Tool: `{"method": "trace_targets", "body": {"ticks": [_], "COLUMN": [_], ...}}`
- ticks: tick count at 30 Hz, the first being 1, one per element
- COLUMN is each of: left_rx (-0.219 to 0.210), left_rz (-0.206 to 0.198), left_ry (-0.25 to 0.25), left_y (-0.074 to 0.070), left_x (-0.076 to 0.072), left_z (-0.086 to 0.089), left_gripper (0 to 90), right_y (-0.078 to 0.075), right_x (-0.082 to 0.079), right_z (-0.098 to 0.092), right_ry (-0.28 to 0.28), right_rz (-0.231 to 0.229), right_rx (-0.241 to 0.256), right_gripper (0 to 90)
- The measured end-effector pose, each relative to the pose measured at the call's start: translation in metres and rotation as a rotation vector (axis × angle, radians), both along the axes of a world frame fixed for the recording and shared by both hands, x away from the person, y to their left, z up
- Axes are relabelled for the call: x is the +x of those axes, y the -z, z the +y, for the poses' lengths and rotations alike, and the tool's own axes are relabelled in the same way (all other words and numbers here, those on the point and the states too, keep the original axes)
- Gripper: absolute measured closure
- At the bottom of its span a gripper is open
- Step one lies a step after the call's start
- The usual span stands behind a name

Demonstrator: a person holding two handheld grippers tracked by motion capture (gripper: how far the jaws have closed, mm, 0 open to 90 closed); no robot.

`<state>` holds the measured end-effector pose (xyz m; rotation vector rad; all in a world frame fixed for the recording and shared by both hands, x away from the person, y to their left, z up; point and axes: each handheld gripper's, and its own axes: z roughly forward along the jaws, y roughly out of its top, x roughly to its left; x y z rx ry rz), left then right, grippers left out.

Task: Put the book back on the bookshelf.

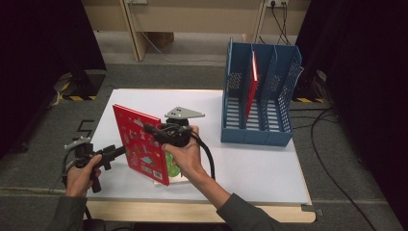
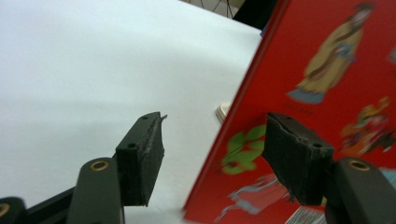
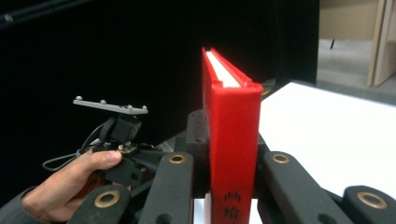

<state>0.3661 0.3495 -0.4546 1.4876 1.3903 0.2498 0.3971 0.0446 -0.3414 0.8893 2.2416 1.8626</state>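
Observation:
A red picture book [image 1: 139, 144] stands upright on the white table [image 1: 250, 168], left of centre. My right gripper [image 1: 153, 130] is shut on its upper edge; in the right gripper view the red book [image 3: 231, 116] sits clamped between both jaws. My left gripper [image 1: 118, 151] hovers open just left of the book, low down. In the left gripper view the book's cover [image 2: 327, 70] leans behind the right jaw, and its edge runs down between the open jaws without touching them.
A blue slotted file rack [image 1: 257, 134] stands at the back right with another red book [image 1: 252, 82] upright in it. Something flat, green and white [image 1: 172, 169], lies on the table behind the held book's foot. Cables trail on the floor to the right.

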Motion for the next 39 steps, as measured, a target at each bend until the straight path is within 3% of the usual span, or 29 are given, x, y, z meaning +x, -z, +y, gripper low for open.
{"method": "trace_targets", "body": {"ticks": [4,11,12,17,19,23,30,39], "left_rx": [0.04,0.212,0.264,0.364,0.373,0.38,0.509,0.504], "left_rz": [0.014,0.071,0.079,0.091,0.11,0.106,0.076,0.068], "left_ry": [0.014,0.023,0.024,0.042,0.062,0.06,0.107,0.122], "left_y": [0.003,0.02,0.023,0.034,0.04,0.04,0.044,0.044], "left_x": [0.001,0.008,0.009,0.012,0.013,0.012,0.009,0.009], "left_z": [-0.005,-0.016,-0.019,-0.025,-0.027,-0.027,-0.04,-0.038], "left_gripper": [36.5,34.7,34.2,32.9,29.8,28.1,19.2,17.6], "right_y": [-0.015,-0.018,-0.017,-0.011,-0.008,-0.002,0.005,0.014], "right_x": [0.004,0.018,0.019,0.017,0.015,0.009,-0.006,-0.026], "right_z": [-0.007,-0.042,-0.046,-0.065,-0.071,-0.081,-0.088,-0.093], "right_ry": [0.022,0.074,0.07,0.03,0.03,0.011,-0.006,-0.018], "right_rz": [-0.047,-0.054,-0.05,-0.065,-0.077,-0.102,-0.147,-0.176], "right_rx": [-0.024,0.002,0.009,0.015,0.019,0.025,0.029,0.029], "right_gripper": [79.5,79.5,79.5,79.4,79.3,79.1,79.0,78.6]}}
